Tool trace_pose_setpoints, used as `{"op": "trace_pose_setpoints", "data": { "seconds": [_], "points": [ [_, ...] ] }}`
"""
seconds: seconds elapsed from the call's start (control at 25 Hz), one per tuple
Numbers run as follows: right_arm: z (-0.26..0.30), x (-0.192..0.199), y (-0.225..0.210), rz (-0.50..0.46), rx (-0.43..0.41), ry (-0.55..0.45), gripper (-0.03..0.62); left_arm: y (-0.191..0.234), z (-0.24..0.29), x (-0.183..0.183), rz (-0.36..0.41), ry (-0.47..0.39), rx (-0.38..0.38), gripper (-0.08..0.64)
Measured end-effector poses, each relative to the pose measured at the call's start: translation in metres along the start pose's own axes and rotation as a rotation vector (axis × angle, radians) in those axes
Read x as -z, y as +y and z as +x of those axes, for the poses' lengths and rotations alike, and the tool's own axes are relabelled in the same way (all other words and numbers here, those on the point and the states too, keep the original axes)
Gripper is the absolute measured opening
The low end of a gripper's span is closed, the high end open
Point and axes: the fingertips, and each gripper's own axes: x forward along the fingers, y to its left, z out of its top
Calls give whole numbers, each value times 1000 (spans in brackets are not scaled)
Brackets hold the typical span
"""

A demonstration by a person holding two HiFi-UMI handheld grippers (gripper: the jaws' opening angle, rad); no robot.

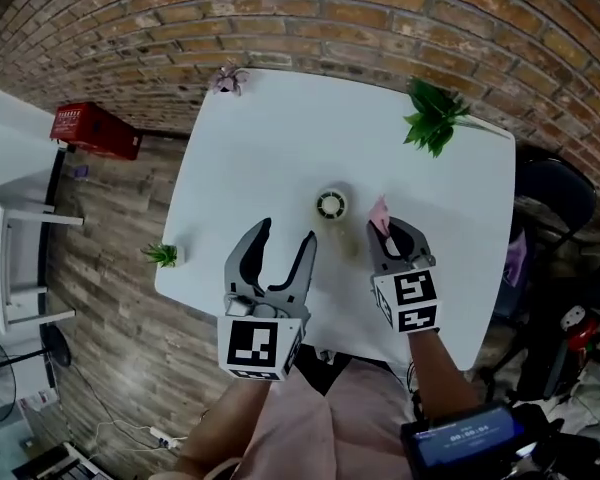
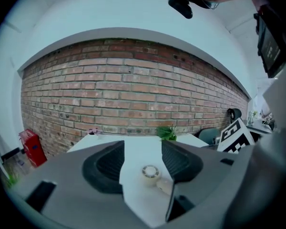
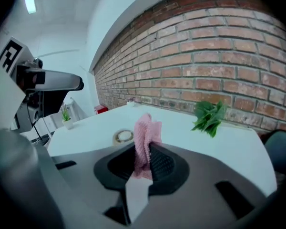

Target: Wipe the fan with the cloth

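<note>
A small round cream fan point(image 1: 331, 205) lies flat near the middle of the white table point(image 1: 250, 158). My left gripper point(image 1: 287, 234) hovers just short of it, a little to its left, jaws open and empty; in the left gripper view the fan point(image 2: 150, 171) shows in the gap between the pads point(image 2: 105, 166). My right gripper point(image 1: 388, 233) is shut on a pink cloth point(image 1: 380, 212), which sticks up from its tips just right of the fan. The right gripper view shows the cloth point(image 3: 147, 137) pinched between the pads, the fan point(image 3: 124, 136) behind it to the left.
A leafy green plant point(image 1: 432, 116) stands at the table's far right, a small pink flower pot point(image 1: 227, 80) at the far left corner, a tiny potted plant point(image 1: 163, 255) at the left edge. A red box point(image 1: 95, 130) sits on the floor, a dark chair point(image 1: 555, 193) to the right.
</note>
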Motion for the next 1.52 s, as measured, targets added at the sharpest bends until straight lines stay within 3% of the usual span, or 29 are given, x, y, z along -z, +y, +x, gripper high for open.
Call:
{"op": "trace_pose_setpoints", "data": {
  "seconds": [0.28,0.56,0.84,1.08,1.24,1.52],
  "points": [
    [19,49,25,-14,20,133,60,3,13,33,-51,49,43,255],
    [31,54,71,6,-55,144,60,9,24,50,-28,81,100,270],
    [21,38,72,18,-81,102,60,-17,39,78,78,195,285,296],
    [-4,27,45,39,-38,79,60,-39,49,117,120,349,412,308],
    [-11,28,44,43,-51,85,60,-38,56,145,164,454,425,321],
    [-5,47,56,47,-106,134,60,-27,66,170,199,546,412,293]
  ]
}}
